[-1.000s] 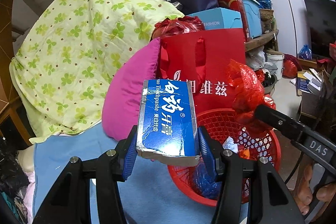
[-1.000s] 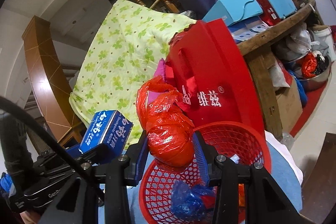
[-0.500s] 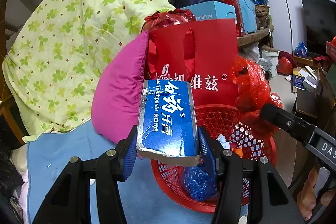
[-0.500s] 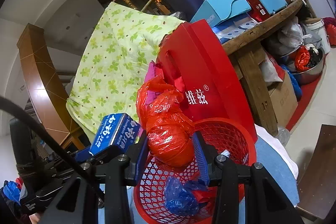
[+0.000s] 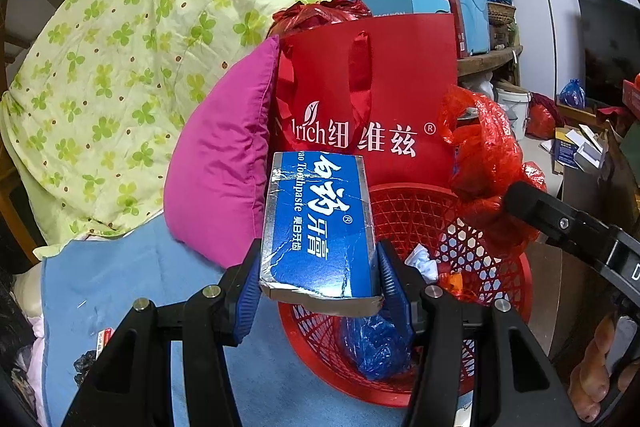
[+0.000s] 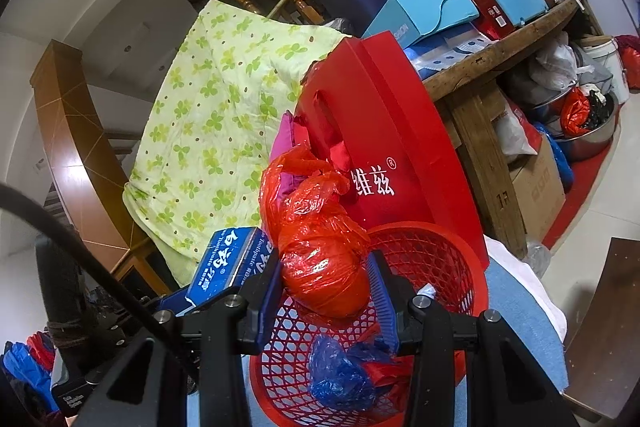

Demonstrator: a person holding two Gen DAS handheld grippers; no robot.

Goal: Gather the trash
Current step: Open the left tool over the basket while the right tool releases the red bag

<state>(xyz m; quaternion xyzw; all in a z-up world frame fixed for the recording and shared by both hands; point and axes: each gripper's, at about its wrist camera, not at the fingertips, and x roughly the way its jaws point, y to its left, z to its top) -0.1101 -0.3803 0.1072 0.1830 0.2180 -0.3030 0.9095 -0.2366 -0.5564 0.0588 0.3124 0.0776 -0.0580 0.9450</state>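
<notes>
My left gripper (image 5: 318,283) is shut on a blue toothpaste box (image 5: 318,223) and holds it over the near left rim of the red mesh basket (image 5: 500,311). The box also shows in the right wrist view (image 6: 228,259). My right gripper (image 6: 326,295) is shut on a red plastic bag (image 6: 320,247) and holds it above the basket (image 6: 440,255). That bag shows at the right of the left wrist view (image 5: 484,163). The basket holds a blue plastic bag (image 6: 344,375) and white crumpled paper (image 5: 420,261).
A red paper shopping bag (image 5: 372,83) stands behind the basket, beside a magenta pillow (image 5: 224,163) and a green clover quilt (image 5: 120,67). The basket sits on blue cloth (image 5: 120,279). A cluttered wooden shelf (image 6: 500,39) is at the back right.
Both grippers have moved closer to the basket, so it looks larger and lower in both views. Each grip is unchanged.
</notes>
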